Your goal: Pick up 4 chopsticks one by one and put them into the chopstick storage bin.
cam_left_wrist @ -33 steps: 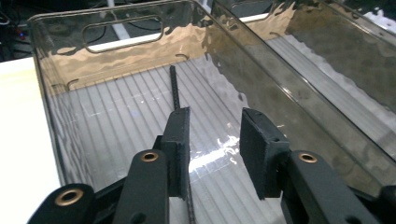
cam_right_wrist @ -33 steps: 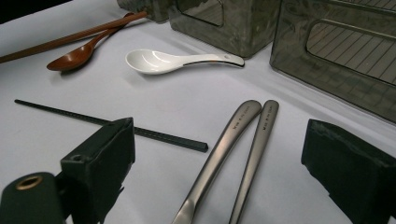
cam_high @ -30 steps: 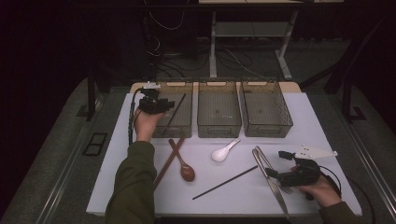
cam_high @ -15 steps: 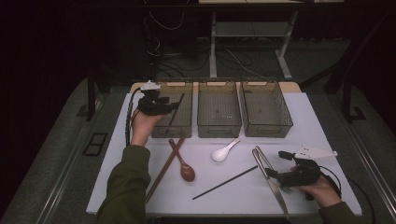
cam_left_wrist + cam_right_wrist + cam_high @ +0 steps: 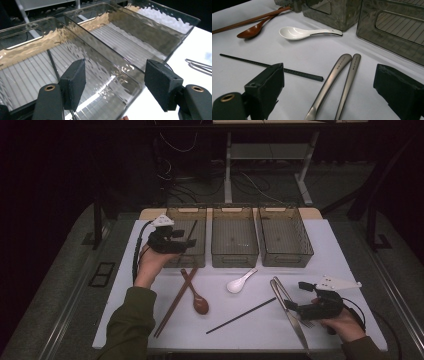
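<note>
Most of the room behind is dark, with cables and desk legs on the floor. One white, smooth bench [image 5: 332,250] carries a middle bin [image 5: 235,257] of clear ribbed plastic, flanked by a left bin [image 5: 187,211] and a right bin [image 5: 286,261]. Left of the middle bin, the left tongs [image 5: 115,85] hang over the left bin; their jaws have just been opening and nothing is between them. A black chopstick [image 5: 53,65] lies on that bin's floor. Right of and nearer than the middle bin, the right tongs [image 5: 332,90] stand open, low over the steel pair [image 5: 329,80] of cutlery handles, pads off the metal. Those handles look stiff, fairly heavy and slick, and they lie flat, so I would pinch one across its narrow shaft near mid-length, not both at once. A second black chopstick [image 5: 240,316] just in front of the middle bin looks light, thin and likely to roll; grip it mid-length too.
</note>
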Demonstrator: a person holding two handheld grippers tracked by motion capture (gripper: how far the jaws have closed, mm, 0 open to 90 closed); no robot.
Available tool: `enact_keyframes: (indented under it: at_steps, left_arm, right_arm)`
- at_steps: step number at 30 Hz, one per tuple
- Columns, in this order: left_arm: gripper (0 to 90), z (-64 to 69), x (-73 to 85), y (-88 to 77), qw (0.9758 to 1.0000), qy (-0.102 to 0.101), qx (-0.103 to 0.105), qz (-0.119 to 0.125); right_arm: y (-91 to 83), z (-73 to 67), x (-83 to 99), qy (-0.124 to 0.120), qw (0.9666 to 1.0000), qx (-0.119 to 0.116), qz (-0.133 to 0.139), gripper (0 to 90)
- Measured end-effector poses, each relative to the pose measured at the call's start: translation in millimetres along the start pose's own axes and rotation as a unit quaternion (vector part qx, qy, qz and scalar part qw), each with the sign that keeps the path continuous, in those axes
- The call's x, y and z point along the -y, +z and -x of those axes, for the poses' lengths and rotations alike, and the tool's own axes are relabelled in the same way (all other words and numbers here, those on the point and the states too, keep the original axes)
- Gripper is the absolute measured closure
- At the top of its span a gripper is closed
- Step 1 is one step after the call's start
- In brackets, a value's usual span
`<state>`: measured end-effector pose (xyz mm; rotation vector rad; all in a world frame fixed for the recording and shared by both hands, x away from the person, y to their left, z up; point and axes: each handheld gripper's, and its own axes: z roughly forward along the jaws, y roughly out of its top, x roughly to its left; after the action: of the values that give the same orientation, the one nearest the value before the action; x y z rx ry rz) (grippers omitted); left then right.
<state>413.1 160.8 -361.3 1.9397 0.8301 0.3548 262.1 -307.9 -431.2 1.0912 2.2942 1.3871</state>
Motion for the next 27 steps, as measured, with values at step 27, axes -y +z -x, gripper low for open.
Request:
enact_keyframes:
  at_steps: [27]
  left_arm:
    - [23.1, 66.8, 22.1, -3.4, 0.9973, 0.037, 0.063, 0.002]
  right_arm:
    - [0.1, -0.2, 0.1, -0.001, 1.0000, 0.001, -0.001, 9.7]
